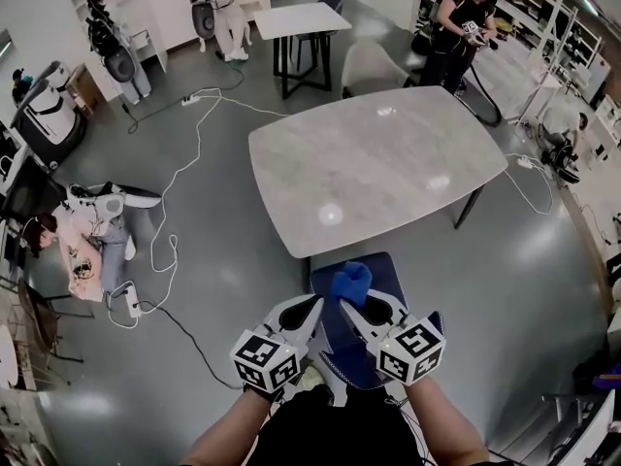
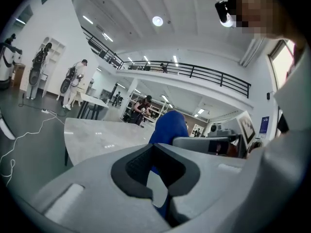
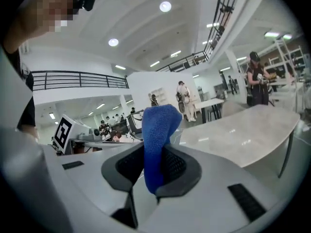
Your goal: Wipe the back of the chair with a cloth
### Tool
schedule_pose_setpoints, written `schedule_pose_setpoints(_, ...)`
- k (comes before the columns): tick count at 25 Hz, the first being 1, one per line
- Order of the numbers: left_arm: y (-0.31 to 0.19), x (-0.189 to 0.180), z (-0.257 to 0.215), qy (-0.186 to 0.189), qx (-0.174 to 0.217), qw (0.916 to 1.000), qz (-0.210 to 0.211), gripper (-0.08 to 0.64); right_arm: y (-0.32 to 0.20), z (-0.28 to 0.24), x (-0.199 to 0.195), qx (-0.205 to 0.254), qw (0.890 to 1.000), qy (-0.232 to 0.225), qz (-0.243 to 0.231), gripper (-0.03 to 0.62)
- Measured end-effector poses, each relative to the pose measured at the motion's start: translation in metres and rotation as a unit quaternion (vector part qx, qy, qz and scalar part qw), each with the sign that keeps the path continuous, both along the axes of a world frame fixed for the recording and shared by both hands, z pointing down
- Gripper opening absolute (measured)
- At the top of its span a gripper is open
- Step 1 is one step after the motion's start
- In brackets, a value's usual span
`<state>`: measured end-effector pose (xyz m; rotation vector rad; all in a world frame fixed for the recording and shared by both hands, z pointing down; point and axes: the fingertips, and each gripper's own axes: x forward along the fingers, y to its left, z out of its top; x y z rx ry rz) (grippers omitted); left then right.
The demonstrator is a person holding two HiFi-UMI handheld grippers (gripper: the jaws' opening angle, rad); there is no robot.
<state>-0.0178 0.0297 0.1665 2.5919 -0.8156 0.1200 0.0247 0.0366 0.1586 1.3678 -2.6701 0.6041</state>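
Observation:
A bright blue cloth (image 1: 351, 282) sticks up from my right gripper (image 1: 353, 305), which is shut on it; the right gripper view shows the cloth (image 3: 158, 125) pinched between the dark pads of that gripper (image 3: 154, 165). Directly below both grippers stands a dark blue chair (image 1: 390, 278), pushed against the table's near edge. My left gripper (image 1: 316, 305) is just left of the cloth with its jaw tips together and nothing between them. In the left gripper view that gripper (image 2: 154, 147) points at the cloth (image 2: 170, 127), a short way beyond its tips.
A grey marble table (image 1: 378, 163) fills the middle ahead of the chair. Cables (image 1: 175, 192) trail over the floor at left, near a person sitting on the floor (image 1: 87, 241). A second table (image 1: 301, 19), a pale chair (image 1: 374, 66) and a standing person (image 1: 461, 22) are farther back.

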Motion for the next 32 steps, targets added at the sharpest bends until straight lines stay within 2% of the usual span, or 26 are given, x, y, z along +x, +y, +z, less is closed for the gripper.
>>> schedule_pose_setpoints(4, 0.000, 0.006, -0.041, 0.012, 0.030, 0.9995, -0.007, 0.008, 0.000, -0.045, 0.005, 0.055, 0.998, 0.013, 0.009, 0.083)
schedule_pose_setpoints(9, -0.002, 0.012, -0.086, 0.004, 0.079, 0.9968, -0.007, 0.008, -0.004, -0.087, 0.010, 0.098, 0.995, 0.028, 0.020, 0.081)
schedule_pose_setpoints(22, -0.015, 0.020, -0.108, 0.000, 0.100, 0.9944, -0.035, 0.008, -0.006, -0.112, 0.018, 0.141, 0.989, 0.039, 0.014, 0.080)
schedule_pose_setpoints(32, -0.019, 0.005, -0.105, -0.003, 0.092, 0.9950, -0.040, 0.008, -0.014, -0.112, 0.004, 0.136, 0.989, 0.048, 0.012, 0.080)
